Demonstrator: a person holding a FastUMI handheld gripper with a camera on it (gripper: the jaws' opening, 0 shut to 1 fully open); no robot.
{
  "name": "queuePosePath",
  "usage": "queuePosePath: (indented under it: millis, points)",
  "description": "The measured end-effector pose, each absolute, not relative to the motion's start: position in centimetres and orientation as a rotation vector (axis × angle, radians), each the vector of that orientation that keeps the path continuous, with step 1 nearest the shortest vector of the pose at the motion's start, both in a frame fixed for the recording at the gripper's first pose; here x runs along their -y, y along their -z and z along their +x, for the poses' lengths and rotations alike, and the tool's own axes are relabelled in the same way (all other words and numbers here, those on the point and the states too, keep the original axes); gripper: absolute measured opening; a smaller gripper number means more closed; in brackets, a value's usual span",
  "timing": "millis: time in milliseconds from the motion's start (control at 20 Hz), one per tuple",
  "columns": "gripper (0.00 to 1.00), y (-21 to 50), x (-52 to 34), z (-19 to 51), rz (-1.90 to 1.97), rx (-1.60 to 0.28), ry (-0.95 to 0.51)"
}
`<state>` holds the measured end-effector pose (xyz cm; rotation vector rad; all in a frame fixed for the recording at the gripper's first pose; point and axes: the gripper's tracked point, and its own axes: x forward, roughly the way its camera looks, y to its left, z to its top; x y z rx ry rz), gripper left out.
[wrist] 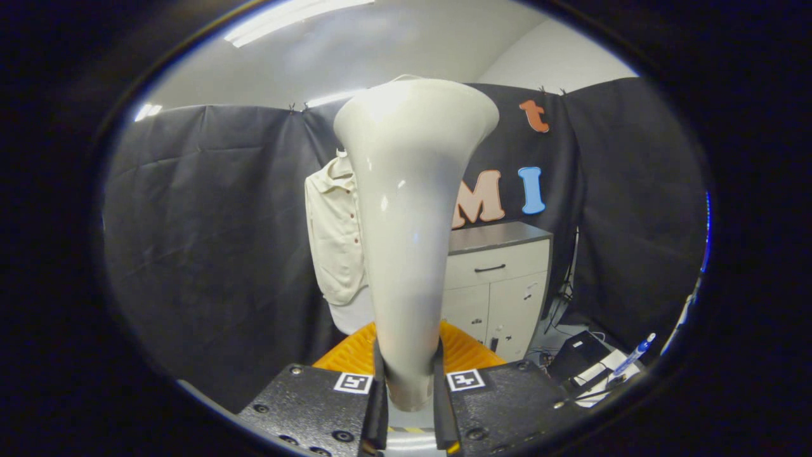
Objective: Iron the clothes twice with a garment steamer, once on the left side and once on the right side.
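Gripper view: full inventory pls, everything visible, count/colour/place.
garment steamer: 1, white, upright between the fingers, flared head on top
shirt: 1, cream, hanging beyond the steamer, partly hidden by it
cabinet: 1, white with grey top, one drawer above two doors, beyond the steamer, right of the shirt
orange ribbed object: 1, orange, just ahead of the fingers, behind the steamer's base; cannot tell what it is
pen: 1, blue and white, low beside the cabinet, right of the fingers
black box: 1, black, on the floor by the cabinet, next to the pen
cables: several, dark, right of the cabinet
hand-held gripper: 1, both fingers pressed on the steamer's handle
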<state>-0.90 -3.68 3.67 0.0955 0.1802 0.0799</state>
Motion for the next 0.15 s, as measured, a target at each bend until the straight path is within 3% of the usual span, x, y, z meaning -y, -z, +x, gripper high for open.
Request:
queuePosePath:
  millis: [150]
  points:
    - [0.28, -4.4, 3.09, -0.81, 0.088, -0.172, -0.081]
